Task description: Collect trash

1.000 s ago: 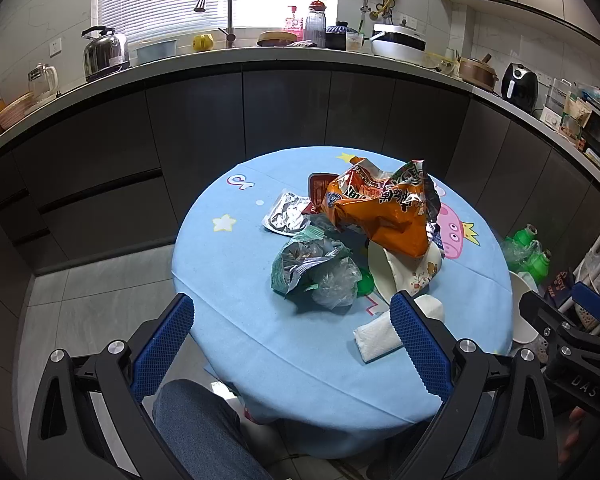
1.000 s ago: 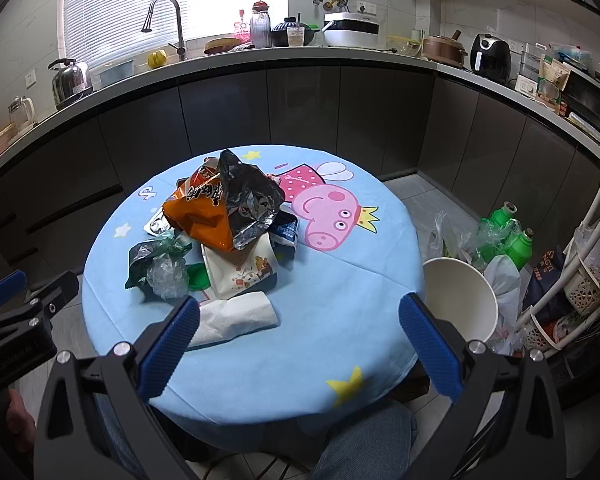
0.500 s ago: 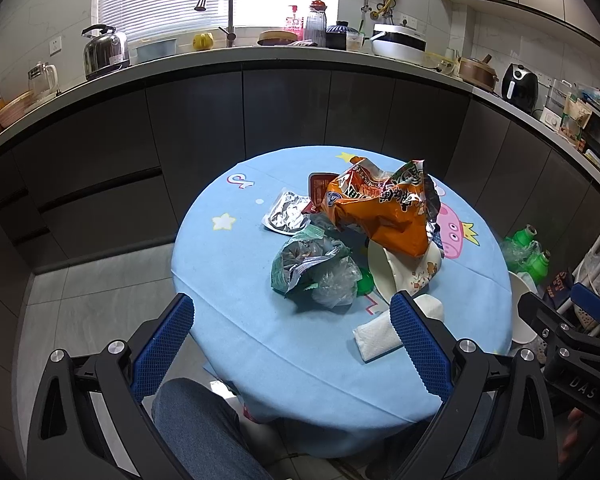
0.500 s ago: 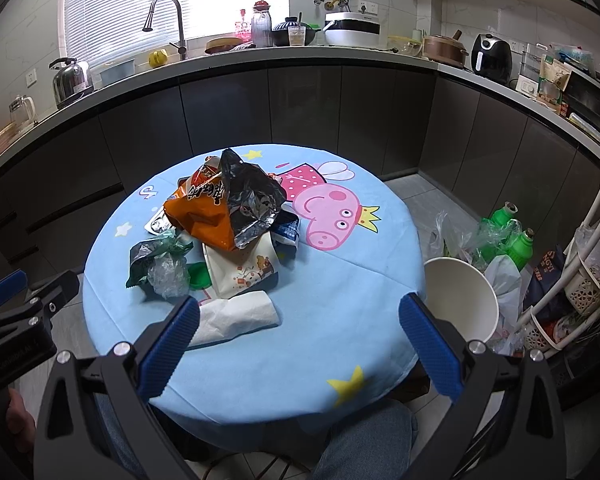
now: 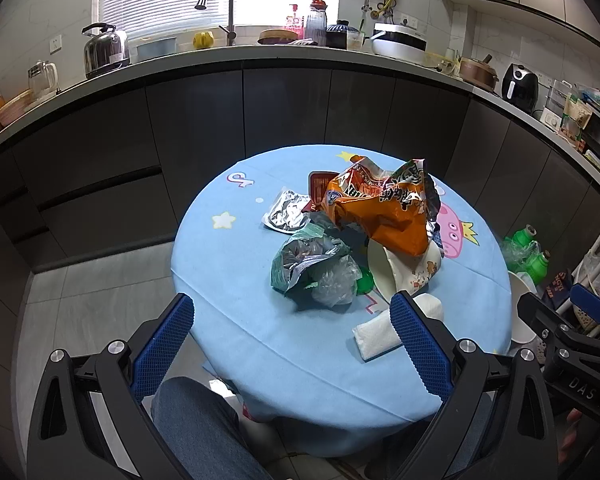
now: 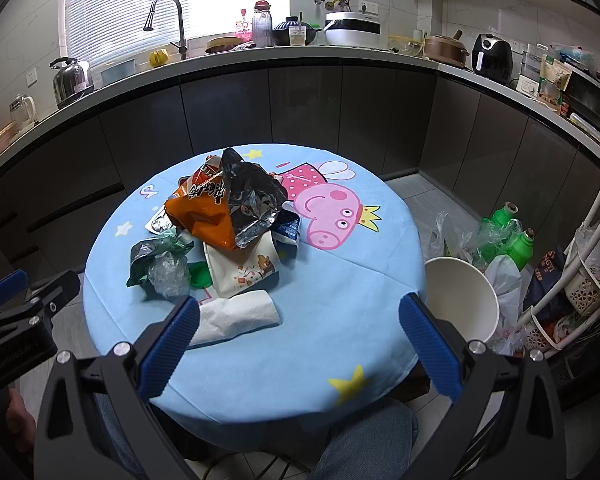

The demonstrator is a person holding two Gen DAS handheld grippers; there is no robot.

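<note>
- My left tongs (image 5: pixel 292 330) and right tongs (image 6: pixel 300 330) both gape wide, holding nothing, hovering at the desk's (image 6: pixel 260 364) near edge.
- I see the trash pile (image 6: pixel 224 236) mid-desk, and the white bin (image 6: pixel 460 300) beside it.

A home kitchen: curved counter (image 6: pixel 340 54) with faucet (image 6: pixel 168 20), kettle (image 6: pixel 71 76), rice cooker (image 6: pixel 352 32), air fryer (image 6: pixel 492 54).

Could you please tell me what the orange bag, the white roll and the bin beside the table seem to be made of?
Orange bag: glossy plastic film with a silvery foil-like lining, crinkled and reflective.
White roll: soft matte paper tissue, probably, with a faint embossed texture.
Bin: smooth, matte, cream; plastic or coated paper, hard to say.
</note>
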